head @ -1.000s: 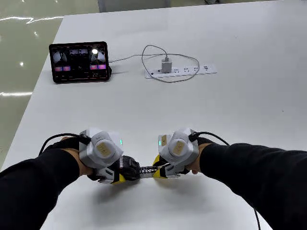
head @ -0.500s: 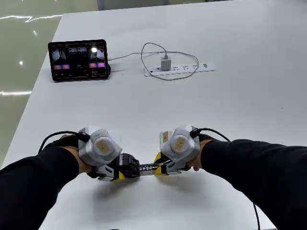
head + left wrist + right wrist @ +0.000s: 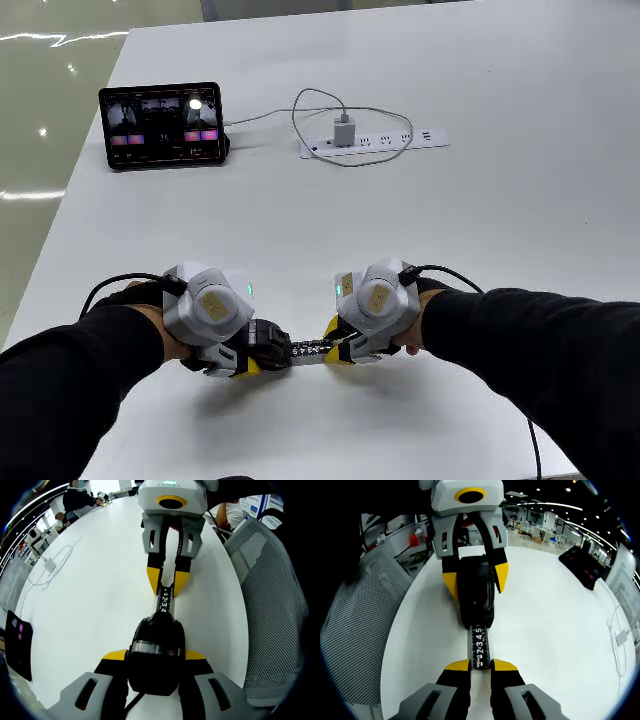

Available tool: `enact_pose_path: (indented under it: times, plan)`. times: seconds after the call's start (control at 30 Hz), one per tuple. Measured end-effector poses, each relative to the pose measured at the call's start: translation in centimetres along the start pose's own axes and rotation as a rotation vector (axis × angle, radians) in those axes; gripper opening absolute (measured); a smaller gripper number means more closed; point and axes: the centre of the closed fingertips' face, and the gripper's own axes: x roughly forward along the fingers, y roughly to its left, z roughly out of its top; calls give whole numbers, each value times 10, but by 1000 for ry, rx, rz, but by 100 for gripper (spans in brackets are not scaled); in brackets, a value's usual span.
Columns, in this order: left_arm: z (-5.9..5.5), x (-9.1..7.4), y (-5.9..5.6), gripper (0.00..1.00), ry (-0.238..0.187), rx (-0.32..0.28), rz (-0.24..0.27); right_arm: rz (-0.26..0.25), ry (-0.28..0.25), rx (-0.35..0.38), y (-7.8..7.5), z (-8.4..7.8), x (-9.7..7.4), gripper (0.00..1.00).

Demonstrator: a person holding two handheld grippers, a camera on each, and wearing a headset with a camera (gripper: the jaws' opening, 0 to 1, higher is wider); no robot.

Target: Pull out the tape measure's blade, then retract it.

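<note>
Near table front edge, I see left gripper clamped on black tape measure case; right gripper pinches blade tip, short length out, numerals 2 3 4 5 legible.

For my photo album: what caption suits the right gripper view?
Right tongs pinch the tape blade extending from the black case that the left tongs hold.

Cannot see the tip of the blade, swallowed between the jaws of the right gripper near the tape measure case. From the head view, cannot make out most of that case, buried under the left gripper. Cannot read the tablet screen far beyond the case: too small.
</note>
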Motion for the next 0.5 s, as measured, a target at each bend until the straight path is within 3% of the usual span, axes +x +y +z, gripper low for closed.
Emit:
enact_pose_path:
  times: [0.5]
  plan:
    - [0,1,1,33,-1,0,1,-2,5,7,0,-6,-4,11]
